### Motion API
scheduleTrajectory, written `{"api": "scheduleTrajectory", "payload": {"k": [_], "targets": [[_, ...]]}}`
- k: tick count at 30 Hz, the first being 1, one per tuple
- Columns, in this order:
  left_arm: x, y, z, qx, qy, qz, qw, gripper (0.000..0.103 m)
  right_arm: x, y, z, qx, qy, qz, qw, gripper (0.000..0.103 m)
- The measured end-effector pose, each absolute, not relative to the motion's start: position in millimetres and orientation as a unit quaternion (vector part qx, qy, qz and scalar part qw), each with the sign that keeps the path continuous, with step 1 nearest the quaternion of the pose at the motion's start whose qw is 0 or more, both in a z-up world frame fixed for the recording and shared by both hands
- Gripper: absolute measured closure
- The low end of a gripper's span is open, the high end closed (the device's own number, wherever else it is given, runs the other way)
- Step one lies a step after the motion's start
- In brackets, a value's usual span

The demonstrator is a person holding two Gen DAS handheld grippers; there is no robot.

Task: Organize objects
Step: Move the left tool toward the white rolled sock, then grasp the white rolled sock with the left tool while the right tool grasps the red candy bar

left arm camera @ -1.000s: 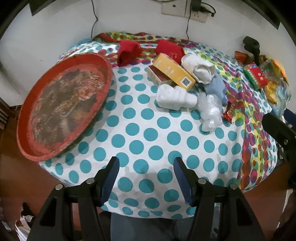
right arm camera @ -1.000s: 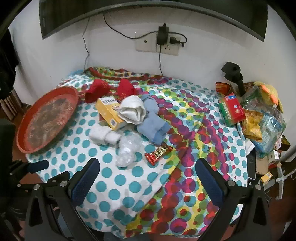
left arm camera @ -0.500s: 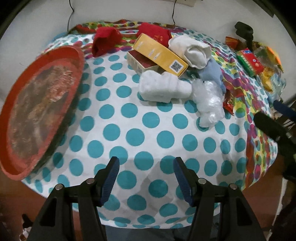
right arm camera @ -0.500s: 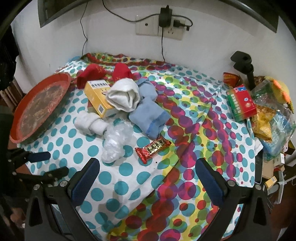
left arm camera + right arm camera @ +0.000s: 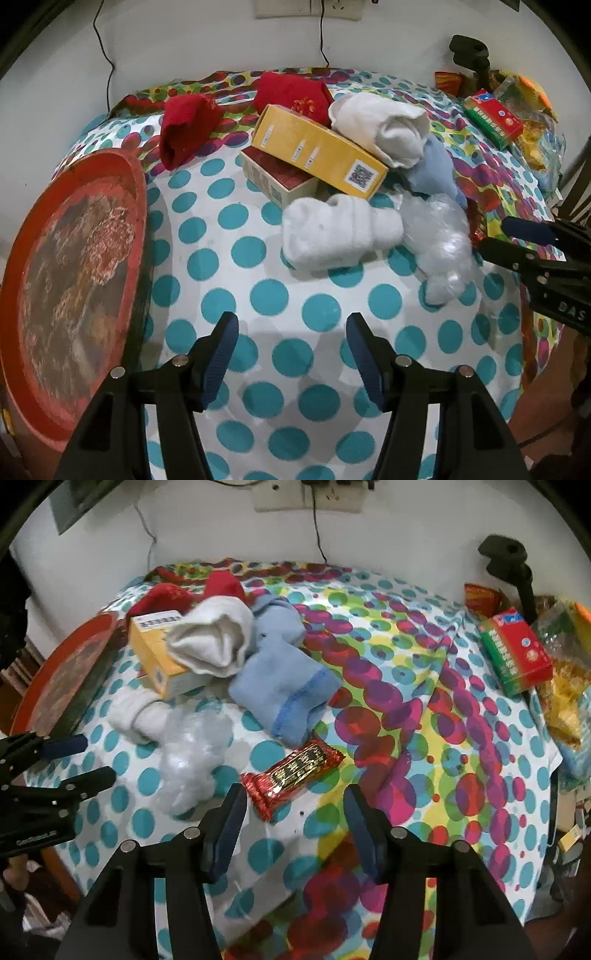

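My right gripper [image 5: 293, 808] is closing, nothing clamped, red snack bar [image 5: 293, 771] just ahead. Left gripper [image 5: 291, 343] apart over bare cloth; tray [image 5: 136, 177] rim prob. overhangs table edge.

A glossy, smooth plastic cloth [image 5: 388, 709] printed with dots covers the tabletop, and the soft knitted socks, white [image 5: 340, 236], blue [image 5: 284, 694] and red [image 5: 188, 129], look matt. The snack bar [image 5: 295, 771] at lower centre has a shiny crinkled foil wrapper, and beside it lies a clear, crumpled plastic bag [image 5: 192, 760]. The yellow box [image 5: 317, 151] is smooth cardboard, and the round red tray [image 5: 70, 280] at left looks worn and scuffed.
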State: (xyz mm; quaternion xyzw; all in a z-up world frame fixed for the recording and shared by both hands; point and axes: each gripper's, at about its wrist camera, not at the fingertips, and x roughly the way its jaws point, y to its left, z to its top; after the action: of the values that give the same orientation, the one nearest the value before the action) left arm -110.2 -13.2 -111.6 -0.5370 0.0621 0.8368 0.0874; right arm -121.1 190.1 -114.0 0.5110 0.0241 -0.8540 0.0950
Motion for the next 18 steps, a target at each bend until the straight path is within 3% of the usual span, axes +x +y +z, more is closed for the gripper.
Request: {"api": "scheduleTrajectory", "payload": {"k": [12,14,16,18], "targets": [[-129.5,-14.3,-101.2,-0.516,0.082,0.844,0.121,0.041,-140.5,185.0,-124.9,0.517,-0.009,-0.851,0.09,0.05],[-132.9,-12.9,-99.7,-0.515,0.081,0.845,0.124,0.041,-141.2,184.6,-125.4,0.515,-0.006,-0.853,0.091,0.055],[-136.4,-11.0,-98.4,-0.514,0.083,0.844,0.13,0.041,-142.2,186.1,-126.0,0.513,0.004,-0.854,0.082,0.071],[-138.9,-9.0,-98.0,-0.515,0.083,0.842,0.138,0.041,-141.8,189.9,-125.7,0.514,0.003,-0.854,0.082,0.078]]}}
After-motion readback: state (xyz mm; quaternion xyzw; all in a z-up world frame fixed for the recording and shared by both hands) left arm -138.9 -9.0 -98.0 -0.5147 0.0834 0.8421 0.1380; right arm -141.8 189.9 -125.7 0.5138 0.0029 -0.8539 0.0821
